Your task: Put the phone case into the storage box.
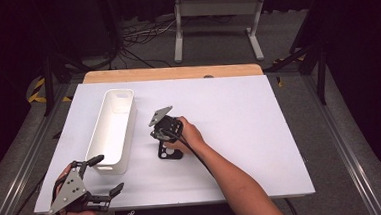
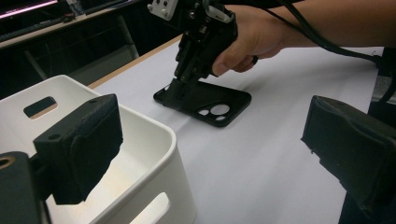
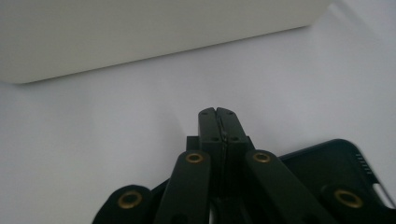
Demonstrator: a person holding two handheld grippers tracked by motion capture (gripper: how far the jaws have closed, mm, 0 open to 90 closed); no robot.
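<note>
Right gripper, jaws pinched on the black phone case's edge beside the white bin, looks set to lift it binward; left gripper waits open-jawed.

There is one white bin on the table. Beside the bin lies one black phone case. The case has one big round hole and two small holes in it. Two grippers are there: one right gripper on the far side of the case from the bin, and one left gripper near the bin's closest end. Each gripper has two black jaws. Two hands hold them, one each.
</note>
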